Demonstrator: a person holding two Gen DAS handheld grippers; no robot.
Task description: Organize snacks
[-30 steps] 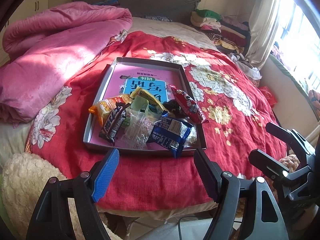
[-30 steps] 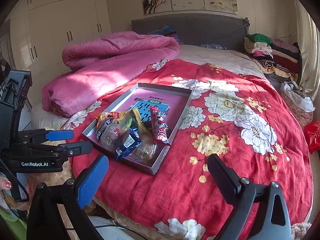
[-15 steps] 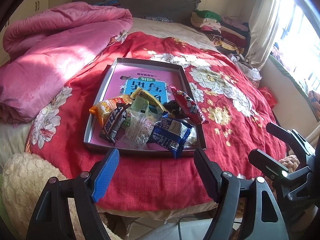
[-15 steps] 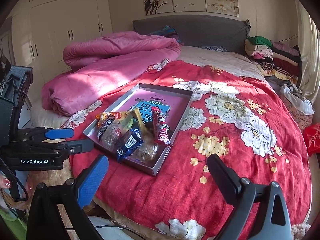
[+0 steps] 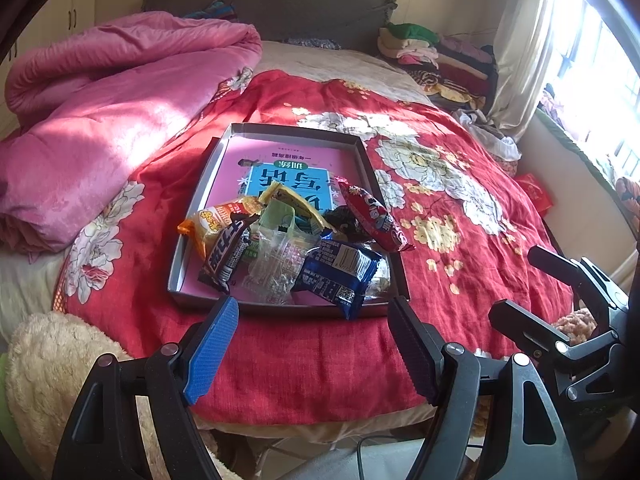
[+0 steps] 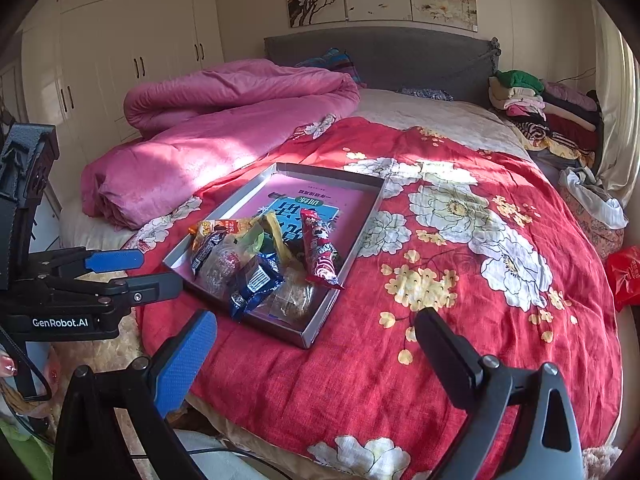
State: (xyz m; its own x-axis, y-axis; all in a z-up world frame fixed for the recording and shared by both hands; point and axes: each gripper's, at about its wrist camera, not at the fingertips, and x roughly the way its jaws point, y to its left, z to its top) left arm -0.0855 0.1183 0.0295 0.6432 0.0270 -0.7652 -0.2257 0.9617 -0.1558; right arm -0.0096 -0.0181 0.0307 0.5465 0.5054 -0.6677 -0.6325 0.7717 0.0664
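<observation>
Red bedspread (image 5: 460, 280) covered in white and yellow flowers, plain pink quilt (image 5: 112, 120) bunched along the bed's left edge. Grey tray (image 5: 200, 204) with pink lining, snacks in it: orange packet (image 5: 212, 220), blue packet (image 5: 340, 268), red wrapper (image 5: 372, 216).

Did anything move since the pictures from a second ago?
Nothing visibly changed. The left gripper and right gripper hang open and empty in front of the bed, jaws wide apart. The snacks lie in the same heap in the tray, none of them touched.
</observation>
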